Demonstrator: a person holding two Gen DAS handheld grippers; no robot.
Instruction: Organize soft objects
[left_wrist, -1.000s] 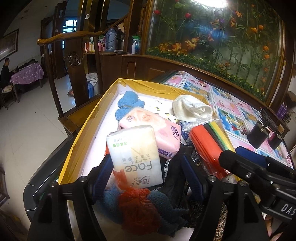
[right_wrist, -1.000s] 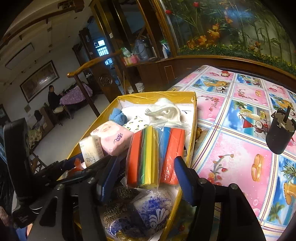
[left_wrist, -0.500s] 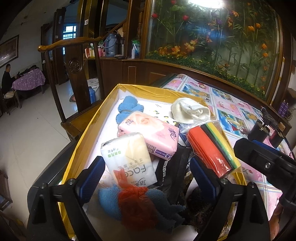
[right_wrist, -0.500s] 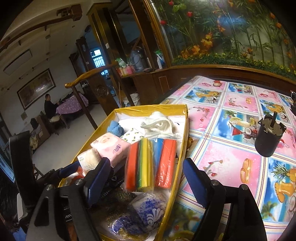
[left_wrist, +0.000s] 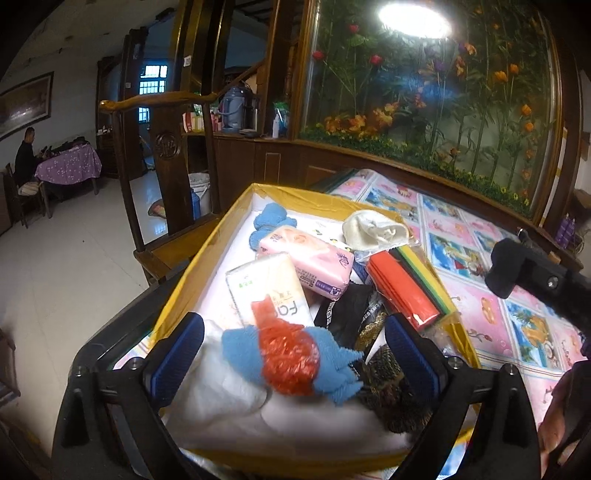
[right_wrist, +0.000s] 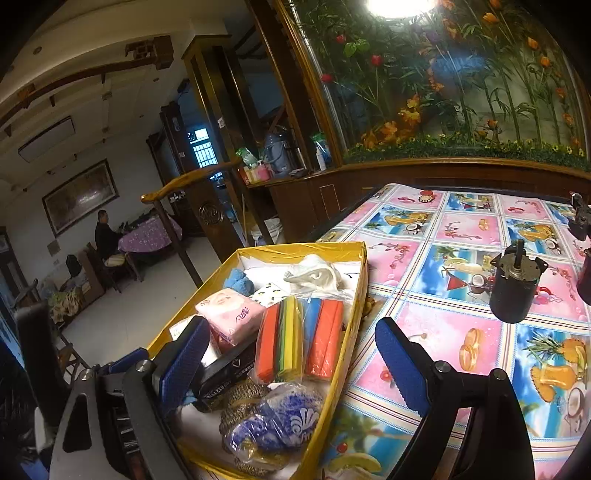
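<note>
Left gripper (left_wrist: 293, 354) hangs open above the blue-and-red scrubber (left_wrist: 291, 360).

Your two grippers — black frames, blue pads

Your left gripper (left_wrist: 293, 349) has a matte black frame with angular arms, each carrying a round silver screw near the finger base. Its fingers (left_wrist: 177, 352) are lined with ribbed royal-blue pads. Your right gripper (right_wrist: 291, 363) is built the same way — black plastic arms, silver screw heads, blue textured pads (right_wrist: 400, 369) with a fine toothed edge. In the left wrist view its black body shows a small screw, and a patch of your bare skin (left_wrist: 552, 434) shows at the lower right.
</note>
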